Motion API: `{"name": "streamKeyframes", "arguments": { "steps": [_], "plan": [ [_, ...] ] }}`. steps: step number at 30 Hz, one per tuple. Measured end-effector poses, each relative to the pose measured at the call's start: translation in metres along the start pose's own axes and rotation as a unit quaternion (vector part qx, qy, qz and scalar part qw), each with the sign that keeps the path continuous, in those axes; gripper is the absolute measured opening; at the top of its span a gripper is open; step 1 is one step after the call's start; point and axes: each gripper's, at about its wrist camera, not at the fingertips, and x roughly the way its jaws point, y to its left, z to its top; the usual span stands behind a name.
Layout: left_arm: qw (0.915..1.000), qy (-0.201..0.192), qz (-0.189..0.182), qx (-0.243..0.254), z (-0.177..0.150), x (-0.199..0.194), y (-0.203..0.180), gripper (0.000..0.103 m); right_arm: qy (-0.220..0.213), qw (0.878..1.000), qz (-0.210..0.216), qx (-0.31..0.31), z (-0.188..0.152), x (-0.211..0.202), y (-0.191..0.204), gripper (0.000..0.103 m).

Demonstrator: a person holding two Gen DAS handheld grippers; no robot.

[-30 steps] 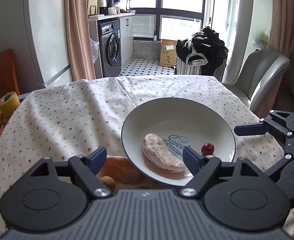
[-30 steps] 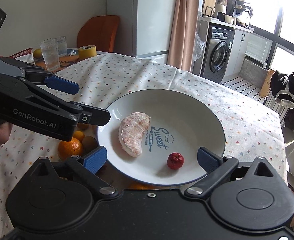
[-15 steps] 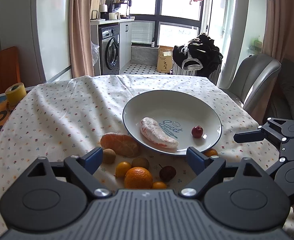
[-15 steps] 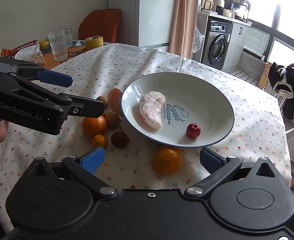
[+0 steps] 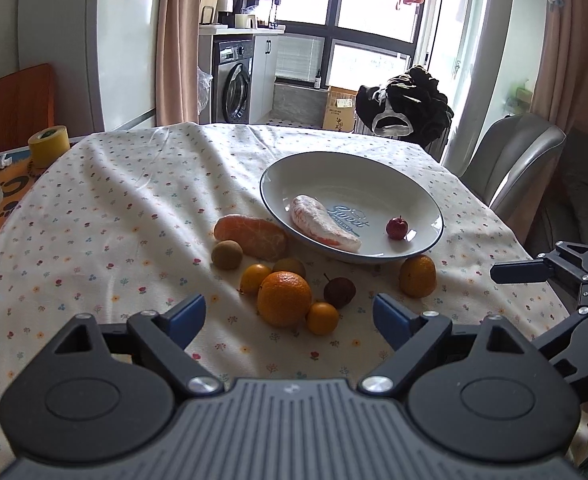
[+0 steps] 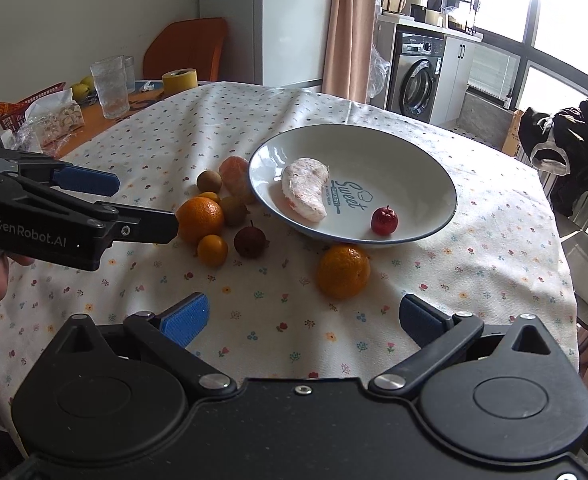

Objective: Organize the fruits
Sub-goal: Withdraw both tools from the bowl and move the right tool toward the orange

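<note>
A home dining area: floral tablecloth (image 5: 106,208), washing machine (image 5: 236,88) beside kitchen cabinets (image 5: 264,68), curtains (image 5: 176,40).

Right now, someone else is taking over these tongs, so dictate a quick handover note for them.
Left tongs: open, empty, above the loose fruit cluster.
Right tongs: open, empty, just short of the lone orange.
Done: pomelo segment and small red fruit lie in the plate.
Left: on the cloth, the big orange, two kumquats, dark red fruit, two brown fruits, peeled segment, and the lone orange by the plate's near rim.
</note>
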Motion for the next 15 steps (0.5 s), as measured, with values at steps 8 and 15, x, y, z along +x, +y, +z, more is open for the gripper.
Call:
{"name": "streamKeyframes", "arguments": {
  "steps": [8, 15],
  "plan": [
    [1.0, -0.003, -0.004, -0.002, -0.011, -0.008, -0.001, 0.089, -0.006, 1.0, -0.007, 0.015, -0.01, -0.003, 0.001, 0.103],
    [0.9999, -0.01, -0.004, -0.001, -0.017, -0.012, -0.003, 0.089, -0.011, 0.999, -0.013, 0.036, -0.019, -0.003, 0.0, 0.103]
  ]
}}
